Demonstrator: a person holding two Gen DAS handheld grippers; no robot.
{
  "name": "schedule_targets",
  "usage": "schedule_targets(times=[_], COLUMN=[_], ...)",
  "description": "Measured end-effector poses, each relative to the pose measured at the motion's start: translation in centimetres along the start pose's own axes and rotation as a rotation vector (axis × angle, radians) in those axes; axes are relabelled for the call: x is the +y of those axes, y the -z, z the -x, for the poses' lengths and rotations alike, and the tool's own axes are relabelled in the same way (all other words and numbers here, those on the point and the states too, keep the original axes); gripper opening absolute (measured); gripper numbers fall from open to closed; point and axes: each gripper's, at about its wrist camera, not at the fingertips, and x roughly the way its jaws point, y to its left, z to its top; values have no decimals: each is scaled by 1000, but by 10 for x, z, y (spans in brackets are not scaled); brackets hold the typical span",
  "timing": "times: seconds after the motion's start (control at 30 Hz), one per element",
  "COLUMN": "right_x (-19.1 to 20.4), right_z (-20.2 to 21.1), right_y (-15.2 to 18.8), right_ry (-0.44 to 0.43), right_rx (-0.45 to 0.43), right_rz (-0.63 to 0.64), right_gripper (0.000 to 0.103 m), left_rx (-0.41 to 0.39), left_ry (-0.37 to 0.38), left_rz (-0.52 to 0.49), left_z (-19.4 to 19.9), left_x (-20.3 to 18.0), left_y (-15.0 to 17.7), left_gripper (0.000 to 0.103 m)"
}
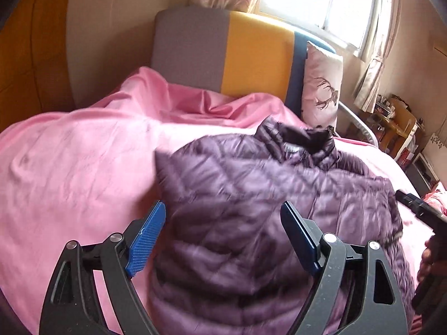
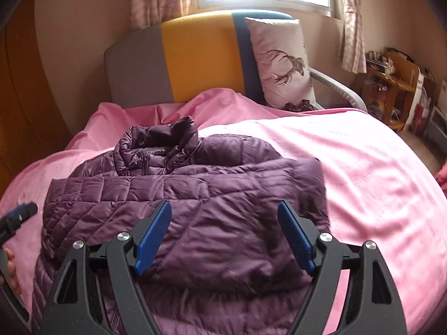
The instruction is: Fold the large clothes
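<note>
A purple quilted puffer jacket lies on the pink bed cover, collar toward the headboard, with its sides folded in over the body. It also shows in the right wrist view. My left gripper is open and empty, hovering above the jacket's left part. My right gripper is open and empty above the jacket's lower middle. The right gripper shows at the right edge of the left wrist view. The left gripper's tip shows at the left edge of the right wrist view.
A pink sheet covers the bed. A grey, yellow and blue headboard stands behind, with a deer-print pillow against it. A wooden shelf with clutter is at the right, and a wooden wardrobe at the left.
</note>
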Motion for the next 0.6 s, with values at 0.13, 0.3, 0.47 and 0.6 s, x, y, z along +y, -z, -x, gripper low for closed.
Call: schedule_targets(times=[0.13, 0.3, 0.47, 0.6], right_x=[0, -9, -16, -15], right_z=[-39, -71, -92, -93], right_y=[-7, 4, 21, 19], right_ry=[29, 39, 18, 27], right_rx=[57, 98, 115, 122], right_rz=[0, 18, 19, 29], right_gripper=[79, 78, 78, 78], left_rx=[49, 160, 139, 147], left_ry=[-7, -32, -30, -54], left_rz=[16, 50, 48, 31], left_z=[-36, -84, -96, -98], left_x=[-7, 8, 12, 9], left_y=[-14, -2, 15, 16], left_gripper=[83, 84, 84, 84])
